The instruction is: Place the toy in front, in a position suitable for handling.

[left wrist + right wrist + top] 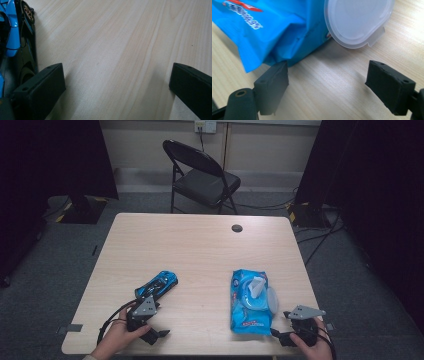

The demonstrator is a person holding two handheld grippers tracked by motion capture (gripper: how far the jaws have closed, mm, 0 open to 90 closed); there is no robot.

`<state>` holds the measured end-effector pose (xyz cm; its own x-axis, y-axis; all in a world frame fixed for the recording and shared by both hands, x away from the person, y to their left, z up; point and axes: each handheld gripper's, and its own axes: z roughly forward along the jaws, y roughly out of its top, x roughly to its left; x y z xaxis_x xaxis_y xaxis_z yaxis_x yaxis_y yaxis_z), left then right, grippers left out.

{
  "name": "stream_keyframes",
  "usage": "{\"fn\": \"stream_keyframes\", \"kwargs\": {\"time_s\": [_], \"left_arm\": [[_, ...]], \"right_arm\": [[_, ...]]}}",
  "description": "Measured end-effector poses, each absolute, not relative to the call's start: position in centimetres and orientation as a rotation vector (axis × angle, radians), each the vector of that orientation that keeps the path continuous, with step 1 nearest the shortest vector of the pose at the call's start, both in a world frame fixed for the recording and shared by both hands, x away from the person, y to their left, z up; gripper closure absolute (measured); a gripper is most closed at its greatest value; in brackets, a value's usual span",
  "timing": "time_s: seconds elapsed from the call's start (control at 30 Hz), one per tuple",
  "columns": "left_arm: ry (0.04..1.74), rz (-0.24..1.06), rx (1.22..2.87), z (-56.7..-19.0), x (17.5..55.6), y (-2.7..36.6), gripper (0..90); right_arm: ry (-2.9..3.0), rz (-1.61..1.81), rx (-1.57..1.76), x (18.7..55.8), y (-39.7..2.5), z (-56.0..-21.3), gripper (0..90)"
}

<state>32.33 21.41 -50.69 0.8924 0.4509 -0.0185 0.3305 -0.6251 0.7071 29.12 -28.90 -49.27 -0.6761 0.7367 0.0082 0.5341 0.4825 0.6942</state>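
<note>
A: Why is the wipes pack (250,302) lying near the desk's (200,245) right front corner, lid flipped open?

B: A wipe sticks up, ready for pulling. The right gripper (327,85) rests beside it, jaws spread; the left gripper (117,82) is spread too, beside the toy car (157,285).

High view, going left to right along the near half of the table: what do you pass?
Left gripper → toy car → wipes pack with its lid open → right gripper.
</note>
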Motion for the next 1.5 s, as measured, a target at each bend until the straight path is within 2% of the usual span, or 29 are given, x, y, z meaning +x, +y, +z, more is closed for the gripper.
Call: {"fn": "stream_keyframes", "kwargs": {"time_s": [0.3,0.43,0.57,1.5], "left_arm": [[0.556,0.207,2.297,-50.7,32.4,21.3,0.0],[0.556,0.207,2.297,-50.7,32.4,21.3,0.0],[0.556,0.207,2.297,-50.7,32.4,21.3,0.0],[0.56,0.208,2.296,-50.7,32.4,21.3,0.0]], "right_arm": [[2.441,1.034,1.039,28.7,-28.2,-48.2,19.0],[2.412,1.098,1.069,28.6,-28.6,-47.7,14.4],[2.381,1.129,1.063,28.6,-28.4,-46.9,14.3],[2.32,1.113,1.106,30.9,-23.9,-46.5,14.0]]}}
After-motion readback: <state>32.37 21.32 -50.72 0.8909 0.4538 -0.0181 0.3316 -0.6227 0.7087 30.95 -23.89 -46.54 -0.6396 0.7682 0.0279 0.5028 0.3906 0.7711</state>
